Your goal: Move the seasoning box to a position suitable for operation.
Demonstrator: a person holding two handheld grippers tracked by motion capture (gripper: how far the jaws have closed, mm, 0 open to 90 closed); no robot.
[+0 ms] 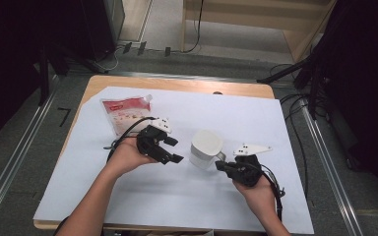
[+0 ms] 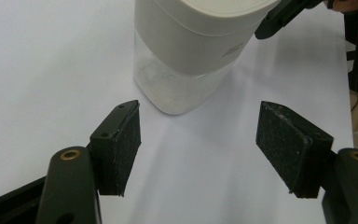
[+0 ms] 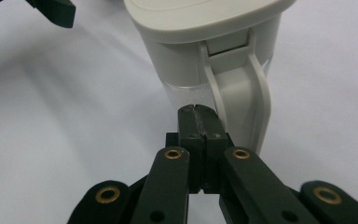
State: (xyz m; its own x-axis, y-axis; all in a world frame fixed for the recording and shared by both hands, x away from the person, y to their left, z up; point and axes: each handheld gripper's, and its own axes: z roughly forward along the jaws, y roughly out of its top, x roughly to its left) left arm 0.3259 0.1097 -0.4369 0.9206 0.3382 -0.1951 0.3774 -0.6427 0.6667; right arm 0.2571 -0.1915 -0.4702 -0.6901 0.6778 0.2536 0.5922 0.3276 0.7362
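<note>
A white lidded jug (image 1: 205, 148) with a clear lower body stands upright near the middle of the surface (image 1: 177, 196), between the two tools. The left tool (image 1: 171, 150) is held just left of the jug, its jaws spread wide and released, grasping nothing; in the left gripper view the jug (image 2: 191, 51) stands just beyond the gap between the two black pads (image 2: 123, 144), apart from both. The right tool (image 1: 221, 166) sits at the near right of the jug, right by its handle. In the right gripper view its jaws are clenched tight together with nothing between them, and their tips (image 3: 198, 122) lie just beside the jug's white handle (image 3: 247, 112), at its left edge; whether they touch it cannot be told. The jug's lid (image 3: 200, 14) is down and closed, hinged above the handle.

The surface is a wooden table covered by a large white sheet. At its far left lies a flat pouch (image 1: 128, 112) with a red top and a spout cap, well apart from the jug and just beyond the left hand (image 1: 128, 156). The right hand (image 1: 258, 194) comes in from the near edge. Around the table is grey floor with metal rails (image 1: 19, 147) on either side, dark stands and cables (image 1: 300, 113) at the right, and pale wooden furniture (image 1: 256, 19) at the far side.
</note>
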